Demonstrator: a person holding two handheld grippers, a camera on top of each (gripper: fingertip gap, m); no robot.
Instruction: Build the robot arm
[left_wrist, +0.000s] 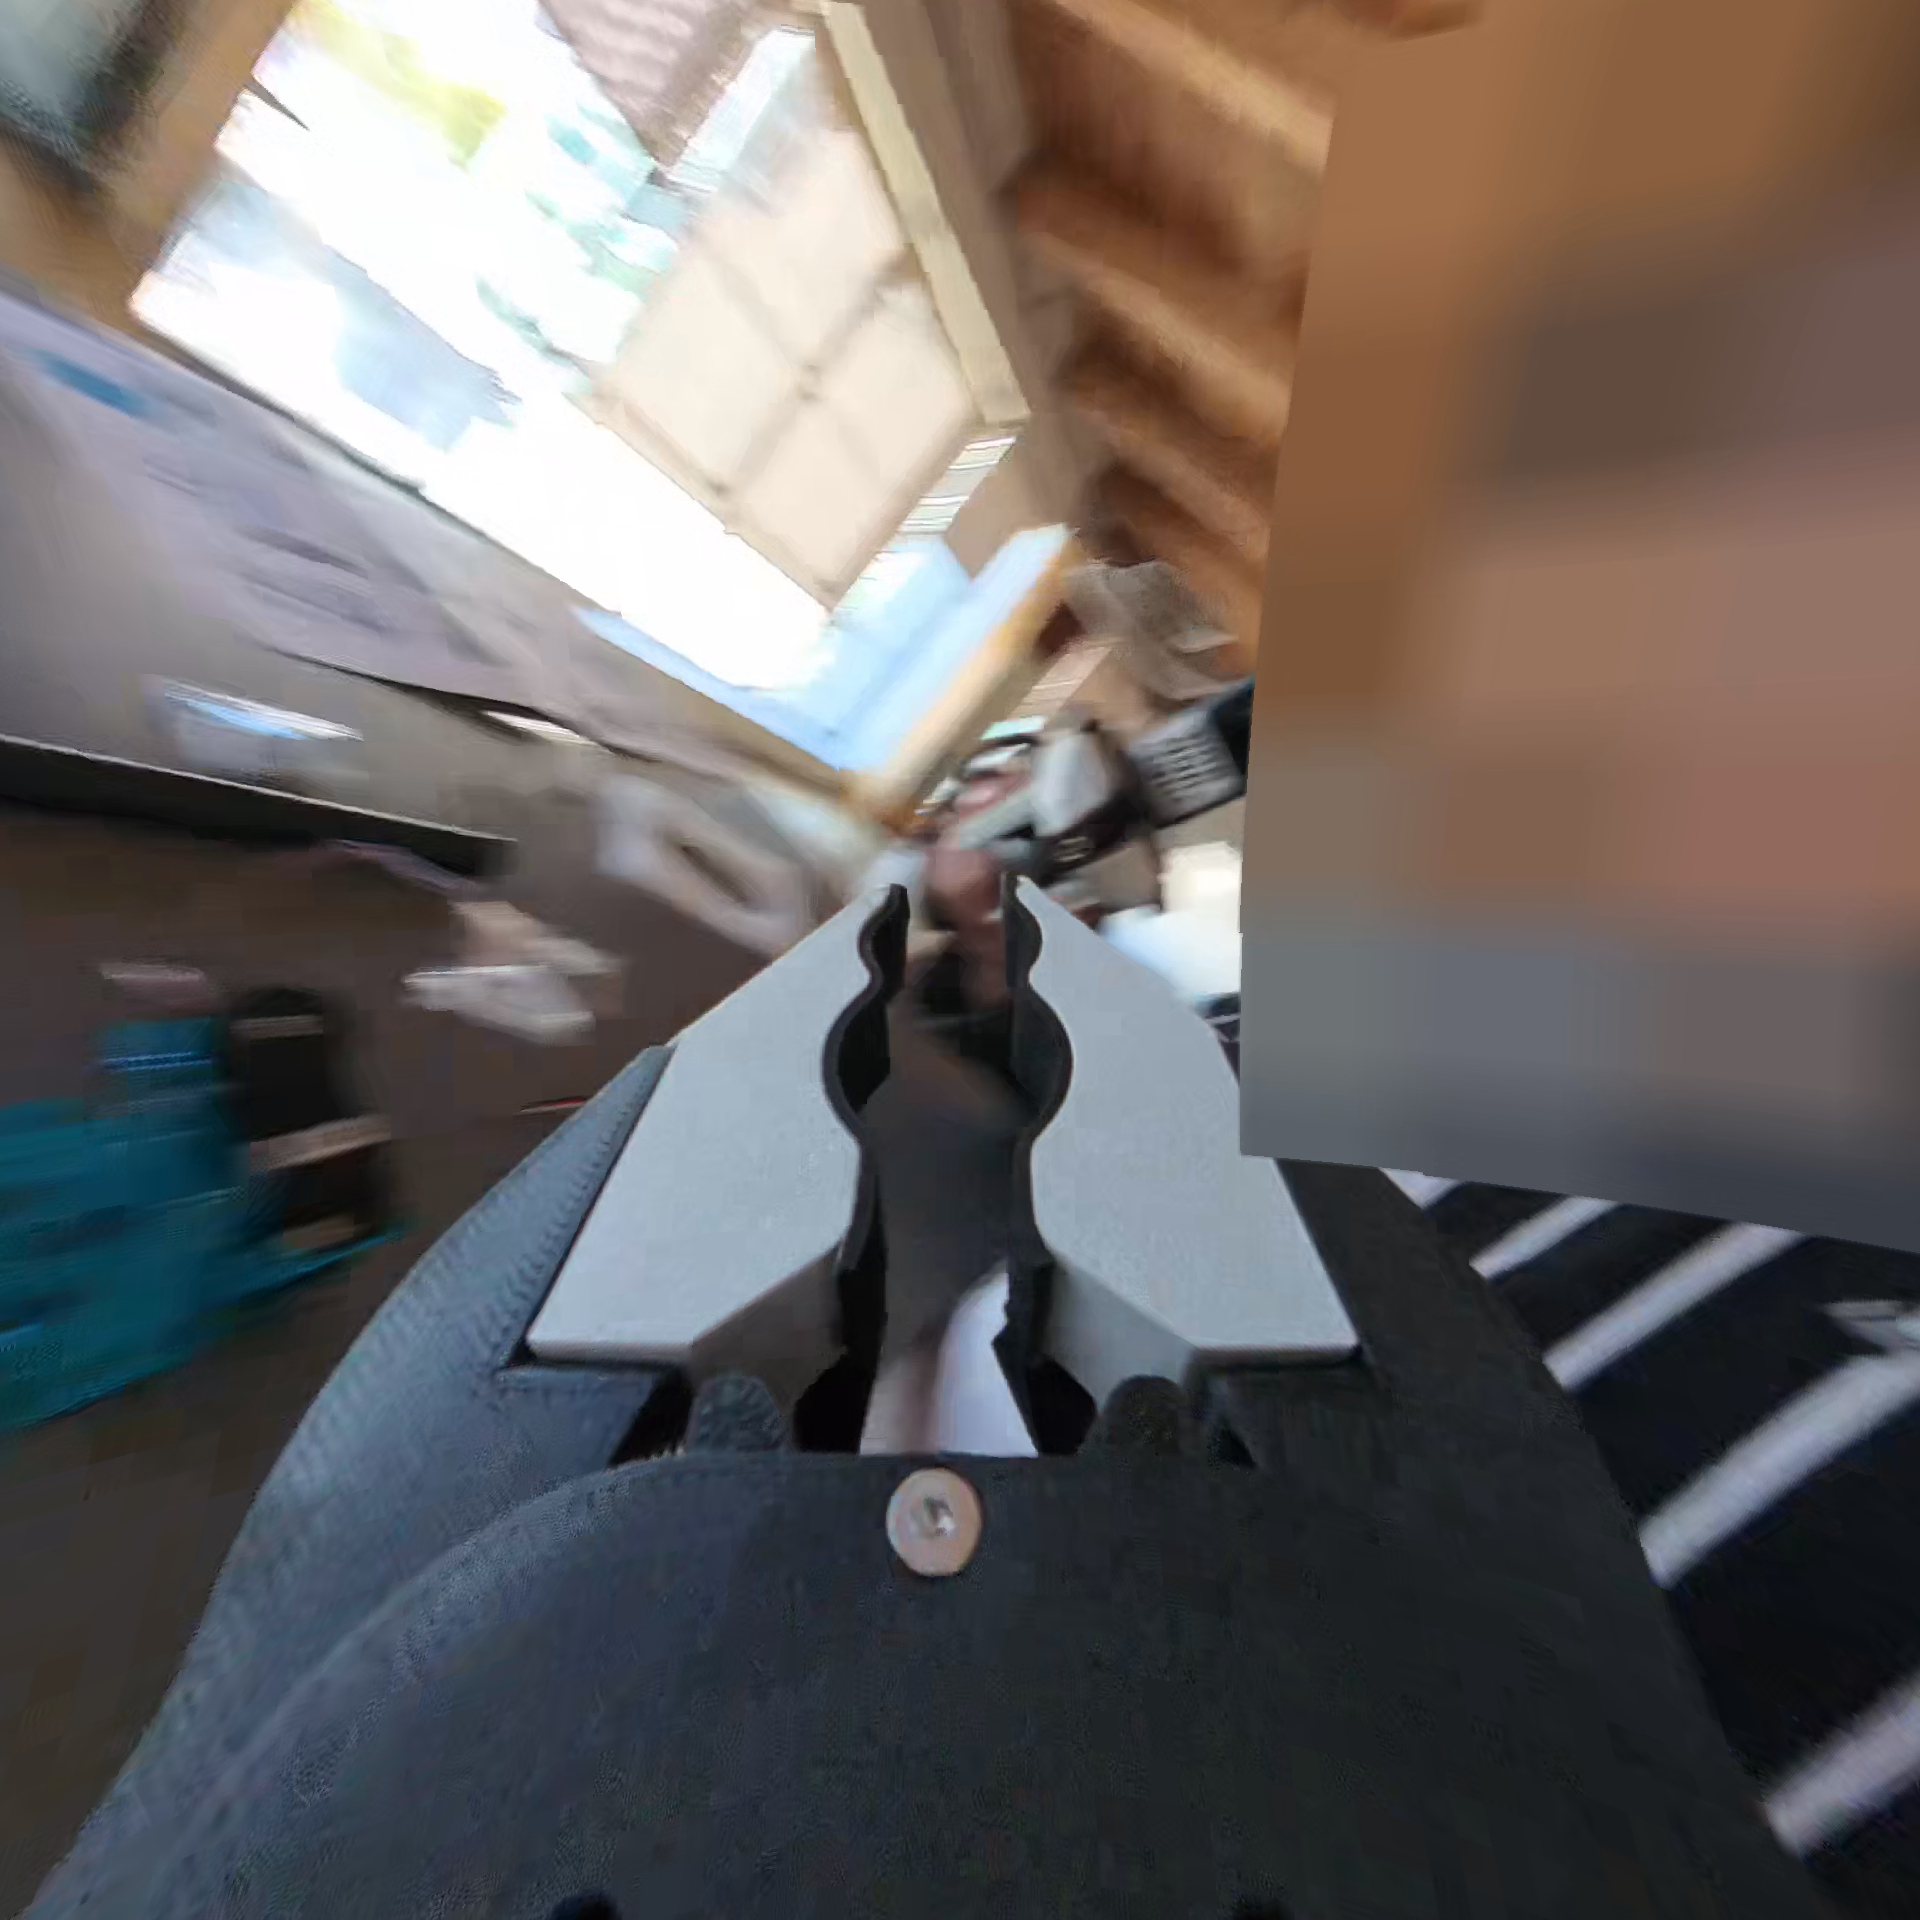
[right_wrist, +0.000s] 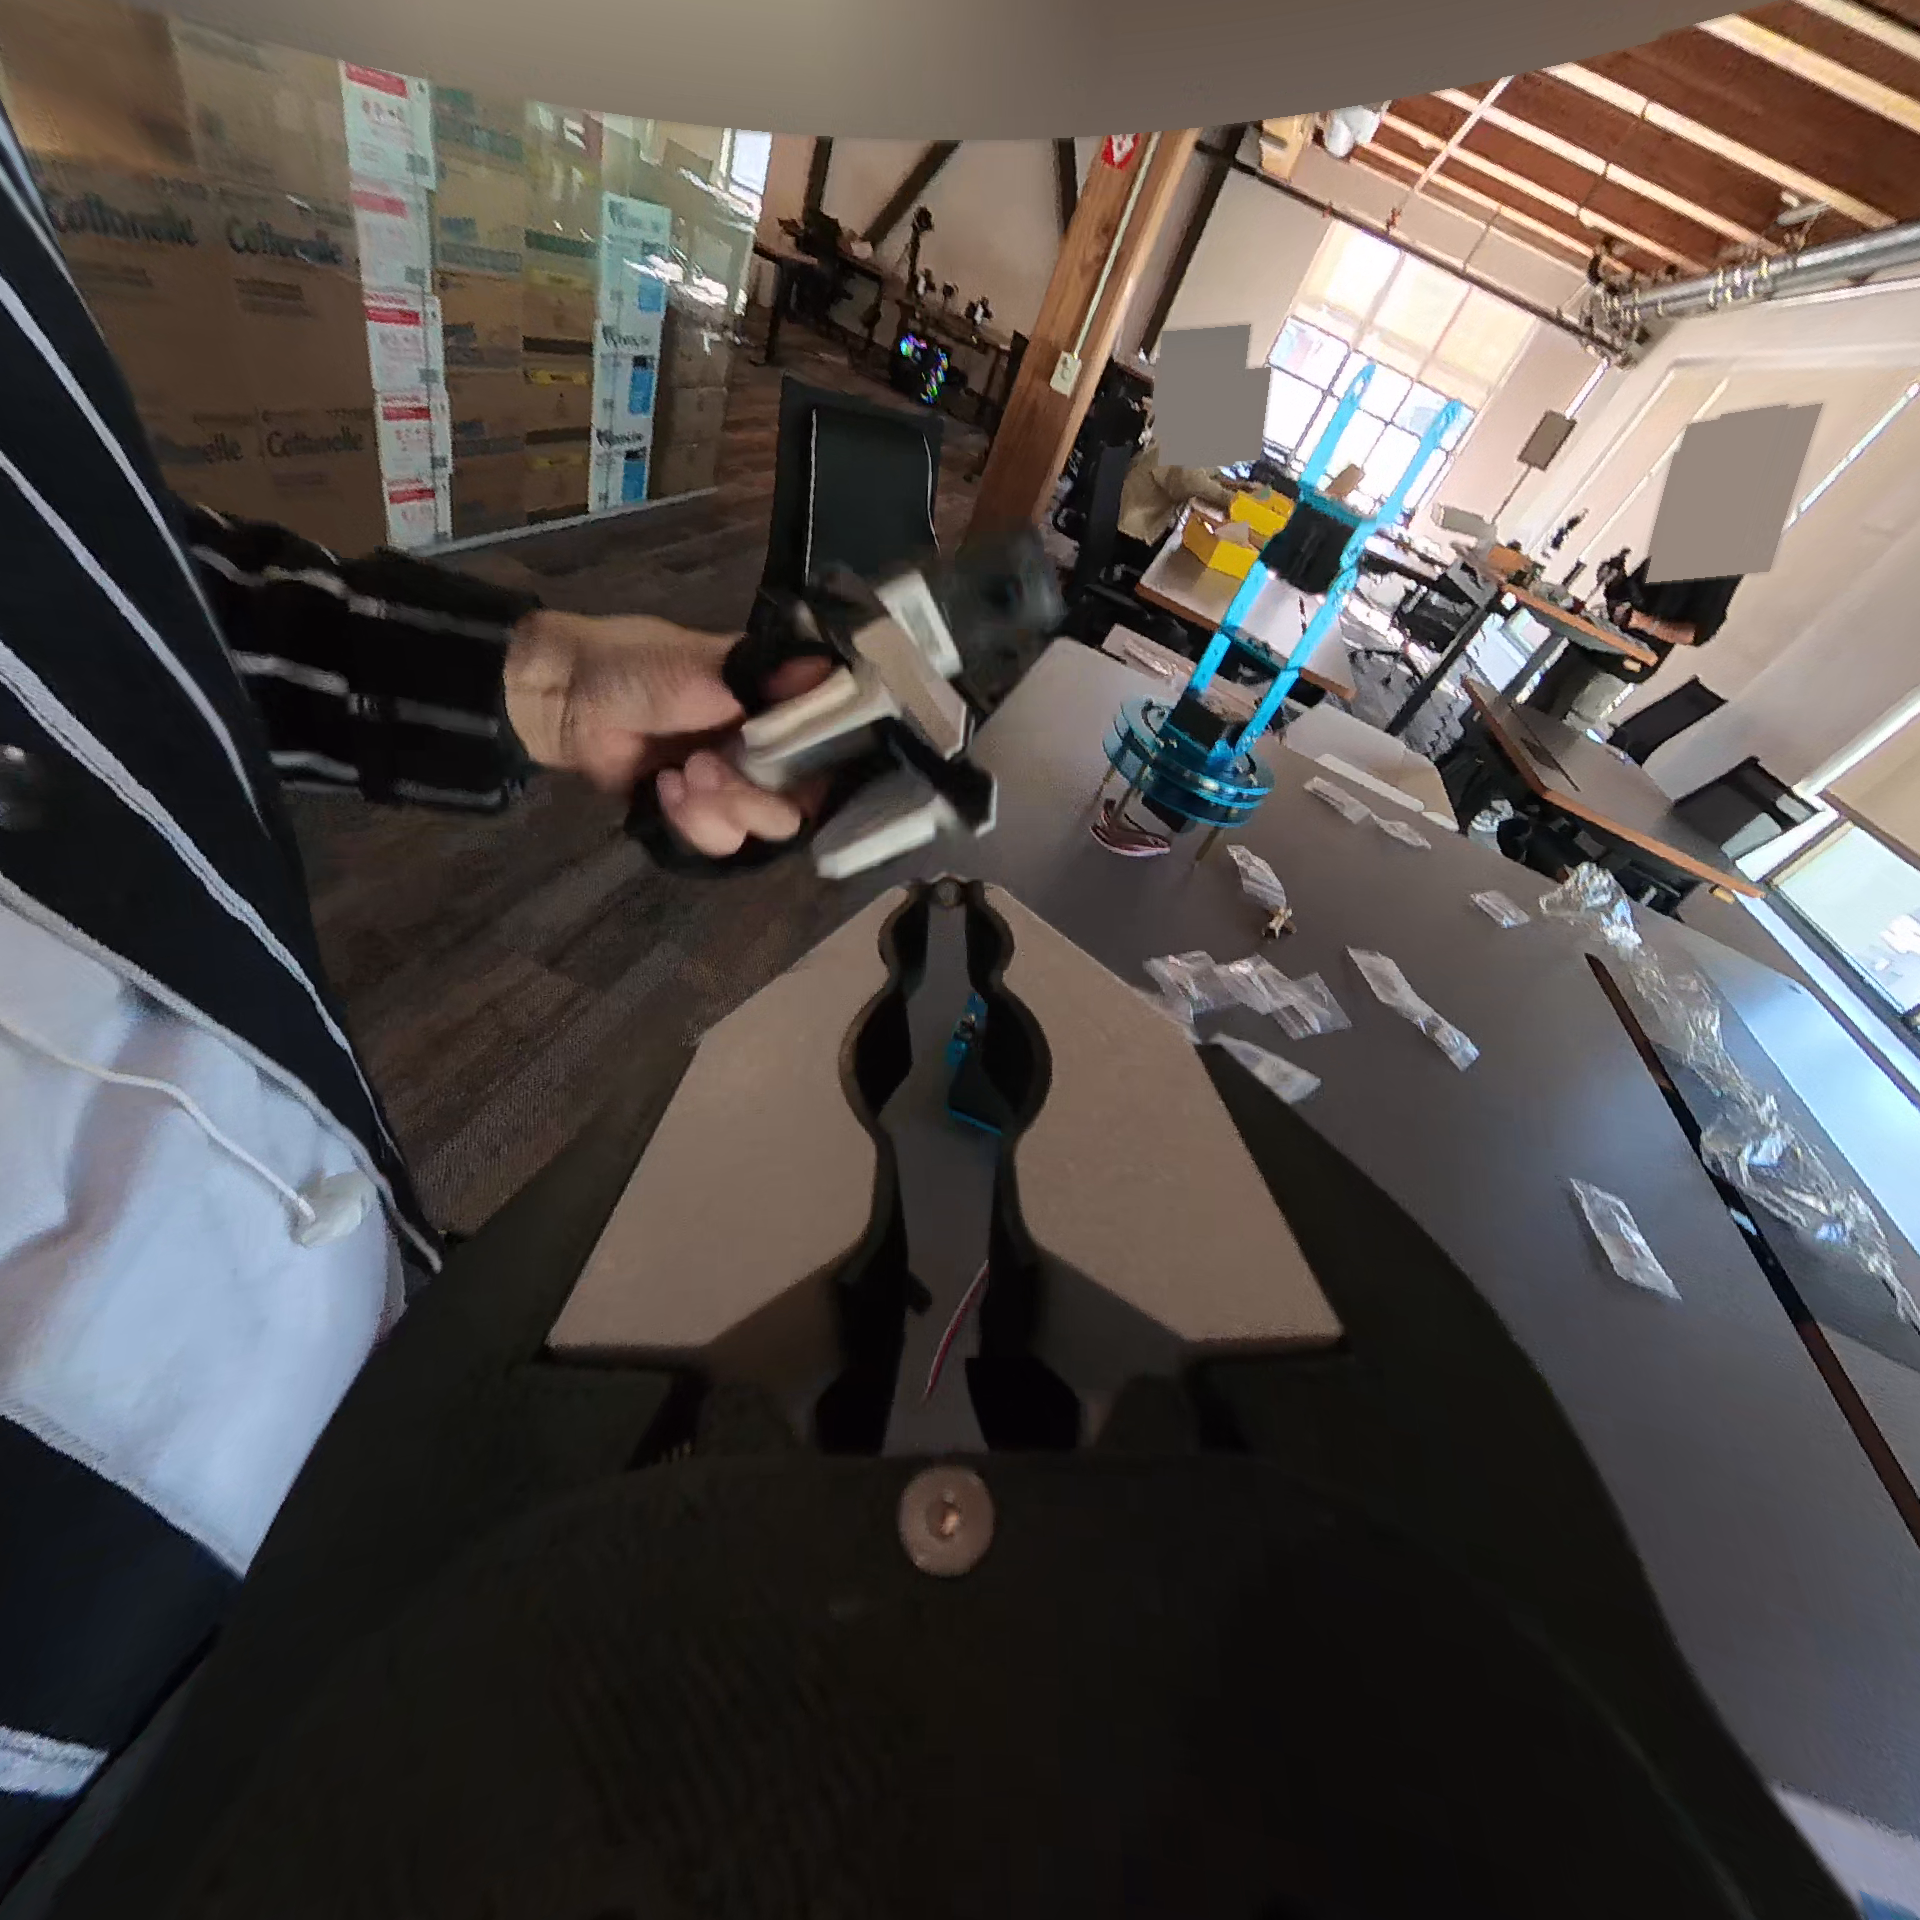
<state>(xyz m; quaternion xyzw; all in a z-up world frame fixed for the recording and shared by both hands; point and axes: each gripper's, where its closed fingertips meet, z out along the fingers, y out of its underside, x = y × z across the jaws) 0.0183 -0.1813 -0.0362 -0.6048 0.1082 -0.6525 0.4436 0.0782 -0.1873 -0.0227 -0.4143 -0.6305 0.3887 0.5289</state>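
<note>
Small metal piece (right_wrist: 941, 890), pale and too tiny to identify, sits right at the tips of the right gripper (right_wrist: 940, 916). Its grey fingers (right_wrist: 1122, 1174) are drawn nearly together there and seem to pinch it, above the near edge of the dark bench (right_wrist: 1455, 1351). Through the gap lower down between those fingers, a little blue part (right_wrist: 971, 1091) lies on the bench. The left gripper (left_wrist: 958, 914) has its fingers (left_wrist: 748, 1143) set a narrow gap apart with nothing between them, touching nothing; its own view is smeared with blur and tilted up toward a bright window (left_wrist: 468, 343). In the right wrist view the same left gripper (right_wrist: 935, 769) hangs in the air just off the bench's corner, held by a hand (right_wrist: 613, 707) coming out of a black sleeve with white stripes (right_wrist: 343, 644). Farther along the bench stands a blue arm frame (right_wrist: 1288, 582) on a round blue base (right_wrist: 1190, 774), and small clear plastic bags (right_wrist: 1252, 987) are scattered beside it. Stacked cardboard cartons (right_wrist: 239, 343) line the far wall. They carry printed brand lettering and white labels with red marks (right_wrist: 400, 312).
</note>
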